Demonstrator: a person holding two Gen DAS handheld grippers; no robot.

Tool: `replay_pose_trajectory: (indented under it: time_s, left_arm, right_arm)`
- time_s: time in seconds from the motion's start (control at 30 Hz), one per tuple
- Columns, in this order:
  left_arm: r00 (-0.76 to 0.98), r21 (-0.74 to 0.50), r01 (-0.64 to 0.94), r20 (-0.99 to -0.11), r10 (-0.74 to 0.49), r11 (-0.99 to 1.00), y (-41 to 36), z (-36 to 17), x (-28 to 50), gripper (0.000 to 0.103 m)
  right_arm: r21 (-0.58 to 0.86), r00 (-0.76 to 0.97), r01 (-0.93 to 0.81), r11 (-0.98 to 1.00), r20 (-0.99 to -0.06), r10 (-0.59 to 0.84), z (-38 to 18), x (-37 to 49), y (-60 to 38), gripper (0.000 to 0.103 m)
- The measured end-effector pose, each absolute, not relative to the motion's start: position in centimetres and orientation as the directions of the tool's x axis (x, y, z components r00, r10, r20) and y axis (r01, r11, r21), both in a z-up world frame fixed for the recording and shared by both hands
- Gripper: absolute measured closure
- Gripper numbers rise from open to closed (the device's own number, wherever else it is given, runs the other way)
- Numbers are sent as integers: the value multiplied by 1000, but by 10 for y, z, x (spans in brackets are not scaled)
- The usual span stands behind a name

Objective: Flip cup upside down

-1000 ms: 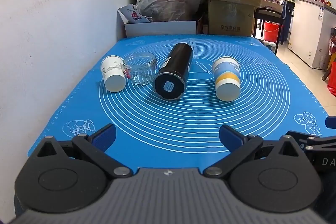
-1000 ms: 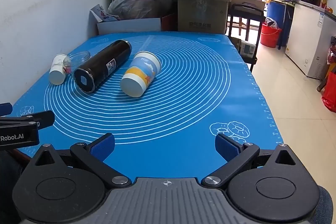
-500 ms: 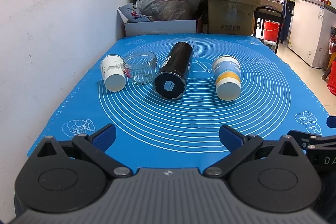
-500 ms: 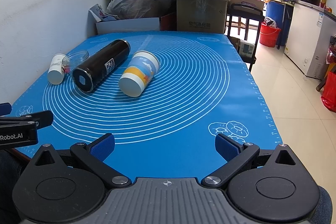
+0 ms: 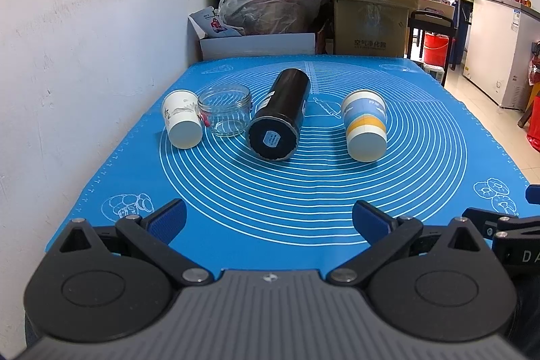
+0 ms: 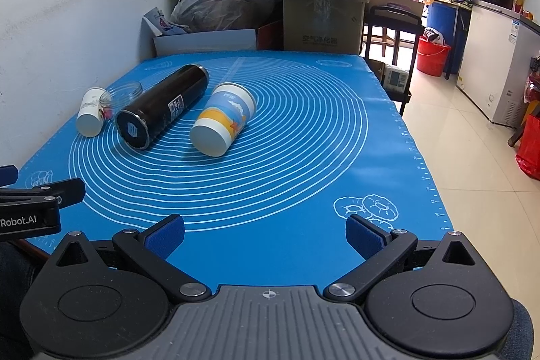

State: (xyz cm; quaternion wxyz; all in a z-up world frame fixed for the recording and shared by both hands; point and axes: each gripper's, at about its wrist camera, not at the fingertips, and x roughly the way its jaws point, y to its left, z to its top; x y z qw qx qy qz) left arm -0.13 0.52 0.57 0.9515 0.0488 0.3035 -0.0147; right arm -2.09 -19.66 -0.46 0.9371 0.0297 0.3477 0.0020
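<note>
Right wrist: cup [image 6: 223, 120] sideways mid-mat [image 6: 303, 157] — jaws apart.

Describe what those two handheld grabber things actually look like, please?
Both look alike. The left gripper and right gripper each have a ribbed grey body, two black round discs, black linkage bars with silver pivot pins, and blue-padded fingers. White lettering, "Robot.AI", marks the left one's side as seen from the right wrist camera.
</note>
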Motion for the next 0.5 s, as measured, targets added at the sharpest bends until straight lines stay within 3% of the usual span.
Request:
replay_pose_trajectory:
  time_s: [0.5]
  left_arm:
    - [815, 86, 55, -579, 5, 995, 6, 5, -1, 0]
  right_arm:
    - [59, 760, 15, 998, -650, 27, -4, -21, -197, 0]
